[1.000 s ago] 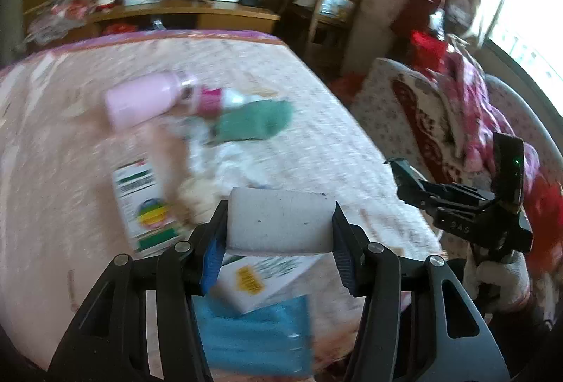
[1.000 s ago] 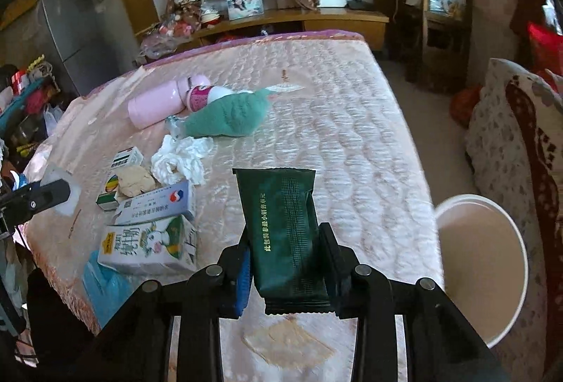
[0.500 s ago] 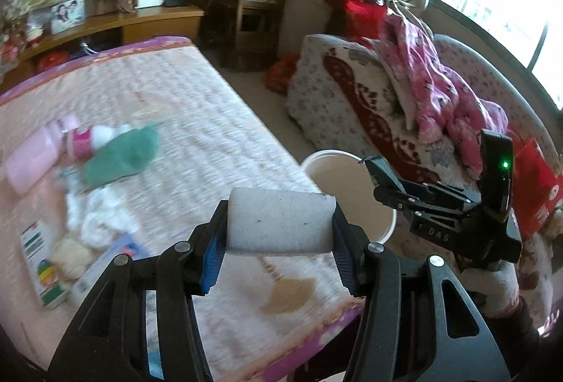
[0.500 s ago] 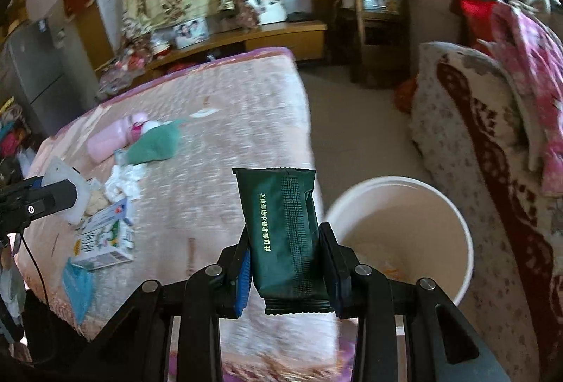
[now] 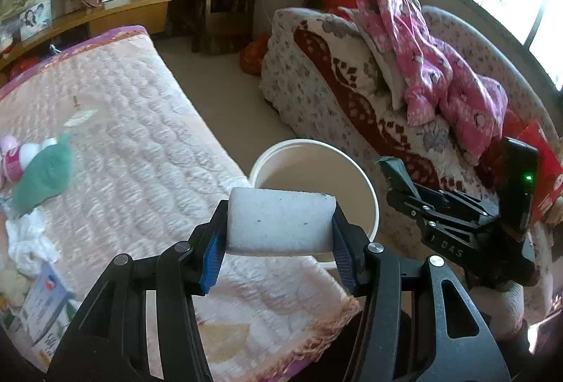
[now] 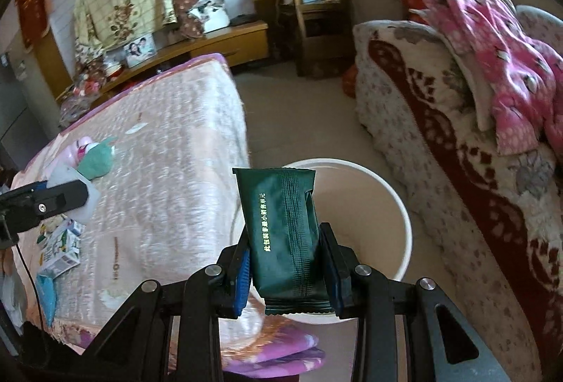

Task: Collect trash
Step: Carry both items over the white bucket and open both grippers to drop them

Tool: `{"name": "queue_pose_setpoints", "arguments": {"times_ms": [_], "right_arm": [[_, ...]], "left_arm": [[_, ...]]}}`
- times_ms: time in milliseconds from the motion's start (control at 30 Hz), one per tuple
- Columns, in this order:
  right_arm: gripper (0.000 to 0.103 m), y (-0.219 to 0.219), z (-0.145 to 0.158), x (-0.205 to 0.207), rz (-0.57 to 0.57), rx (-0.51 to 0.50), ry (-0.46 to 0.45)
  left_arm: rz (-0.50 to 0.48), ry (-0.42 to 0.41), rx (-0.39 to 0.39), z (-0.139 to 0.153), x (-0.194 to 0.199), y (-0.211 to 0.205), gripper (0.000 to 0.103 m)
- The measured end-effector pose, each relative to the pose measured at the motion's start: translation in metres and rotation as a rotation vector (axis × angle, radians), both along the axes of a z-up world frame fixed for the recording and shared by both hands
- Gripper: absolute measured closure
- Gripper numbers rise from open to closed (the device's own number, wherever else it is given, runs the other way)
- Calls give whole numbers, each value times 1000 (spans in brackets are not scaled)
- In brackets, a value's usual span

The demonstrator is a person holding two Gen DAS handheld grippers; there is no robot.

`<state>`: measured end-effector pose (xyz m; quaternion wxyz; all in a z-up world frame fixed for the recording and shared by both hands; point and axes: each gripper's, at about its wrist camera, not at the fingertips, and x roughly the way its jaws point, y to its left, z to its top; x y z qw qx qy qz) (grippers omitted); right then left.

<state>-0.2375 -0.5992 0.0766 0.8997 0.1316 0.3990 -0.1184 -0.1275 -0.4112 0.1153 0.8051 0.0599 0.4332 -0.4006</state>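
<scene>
My left gripper (image 5: pixel 279 243) is shut on a white foam block (image 5: pixel 279 222) above the bed's corner, just short of the white bucket (image 5: pixel 366 181). My right gripper (image 6: pixel 288 267) is shut on a dark green snack wrapper (image 6: pixel 281 230), held upright over the near rim of the bucket (image 6: pixel 401 213). The right gripper also shows in the left wrist view (image 5: pixel 415 192), and the left gripper in the right wrist view (image 6: pixel 70 195). More trash lies on the bed: a green pouch (image 5: pixel 44 172), crumpled white tissue (image 5: pixel 26 239), a pink bottle (image 5: pixel 8 151) and cartons (image 6: pixel 61 246).
The pink quilted bed (image 5: pixel 140 142) fills the left. A floral sofa (image 6: pixel 440 142) with pink clothing (image 5: pixel 432 72) stands right of the bucket. A wooden chair (image 6: pixel 313 5) and a low shelf (image 6: pixel 211 40) stand behind. Bare floor (image 5: pixel 225 100) lies between bed and sofa.
Both grippers have swung right from over the bed to the bucket beside it, each still holding its item. The bed's trash has slid to the left of both views.
</scene>
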Motion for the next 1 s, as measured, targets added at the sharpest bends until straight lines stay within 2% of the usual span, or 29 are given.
{"name": "queue_pose_setpoints", "arguments": {"times_ms": [300,600,700,767,933,1000], "right_arm": [[70,-27,-20,-3,-52,51,14],[70,-36,-39,7,-71,78,44],[69,-37,-44,11,-77,86,50],[57,-39,-47,13,-92,88,55],[53,-43,-54,17,-106,99,66],[47,-43,-56,17,-108,106,66]], "left_arm": [[1,1,46,-23,-1,-47,51],[-14,2,65,-35,1,-70,51],[-22,5,66,-37,1,-73,47],[-27,6,62,-39,1,-76,46],[-36,28,63,-46,5,-80,43],[-39,44,65,-50,7,-81,42]]}}
